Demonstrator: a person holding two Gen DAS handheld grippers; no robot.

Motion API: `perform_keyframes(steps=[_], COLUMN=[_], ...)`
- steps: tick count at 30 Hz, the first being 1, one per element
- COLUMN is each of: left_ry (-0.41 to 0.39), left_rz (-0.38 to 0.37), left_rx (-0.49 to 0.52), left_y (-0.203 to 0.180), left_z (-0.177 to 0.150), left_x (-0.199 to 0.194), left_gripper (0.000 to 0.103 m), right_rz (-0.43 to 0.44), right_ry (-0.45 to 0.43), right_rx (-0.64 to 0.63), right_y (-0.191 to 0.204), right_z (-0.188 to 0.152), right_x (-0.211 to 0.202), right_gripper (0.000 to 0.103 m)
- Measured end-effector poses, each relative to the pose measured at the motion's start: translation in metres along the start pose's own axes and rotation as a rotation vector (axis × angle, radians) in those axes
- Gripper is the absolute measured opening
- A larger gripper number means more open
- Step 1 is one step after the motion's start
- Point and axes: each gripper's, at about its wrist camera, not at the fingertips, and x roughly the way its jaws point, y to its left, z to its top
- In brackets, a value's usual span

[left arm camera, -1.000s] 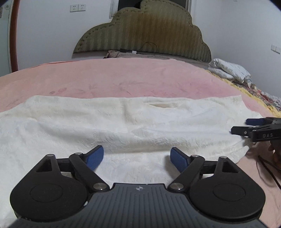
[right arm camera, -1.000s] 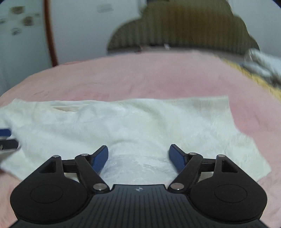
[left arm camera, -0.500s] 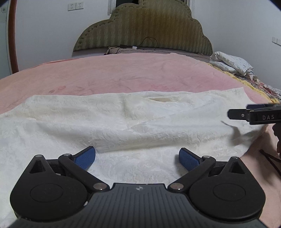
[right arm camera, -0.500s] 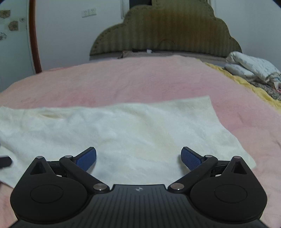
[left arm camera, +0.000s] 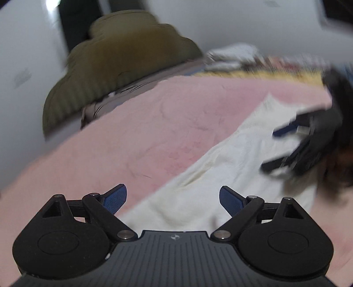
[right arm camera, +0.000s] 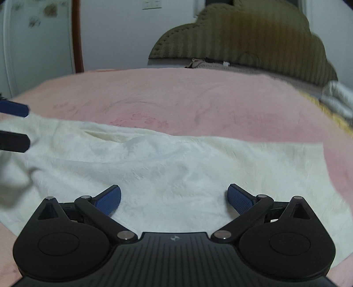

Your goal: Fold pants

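Ahead of me a pink blanket [right arm camera: 198, 97] covers the bed, with an olive scalloped headboard [right arm camera: 253, 37] against the white wall [right arm camera: 114, 33]. A wall socket [right arm camera: 151, 4] sits high up; at right lies what may be crumpled bedding [right arm camera: 337, 99].

White walls [right arm camera: 114, 33], olive scalloped headboard [right arm camera: 253, 37], pink bedspread [right arm camera: 176, 97], wall sockets [right arm camera: 151, 4].

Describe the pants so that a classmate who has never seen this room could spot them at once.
Start at the olive headboard and come down the pink bedspread. The pants lie flat across its near part, the only cream-white, faintly textured cloth on it.
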Motion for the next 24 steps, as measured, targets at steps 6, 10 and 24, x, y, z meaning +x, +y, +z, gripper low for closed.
perform_keyframes(steps=[6,10,24], left_ry=[0.154,0.196,0.087], left_rz=[-0.162,-0.204,-0.069], left_rx=[0.125,0.192,0.137], left_y=[0.029,0.024,0.028], left_z=[-0.005,-0.007,0.0], left_x=[0.048,0.06,0.05], left_gripper=[0.062,0.041,0.001], right_rz=[-0.012,0.005,-0.008], right_ry=[0.005,0.004,-0.025], right_rx=[-0.013,0.0,0.035], right_y=[0.001,-0.001,-0.004], right_z=[0.0,-0.001,-0.001], right_x=[-0.001,-0.001,-0.005], right_gripper=[0.103,0.103,0.103])
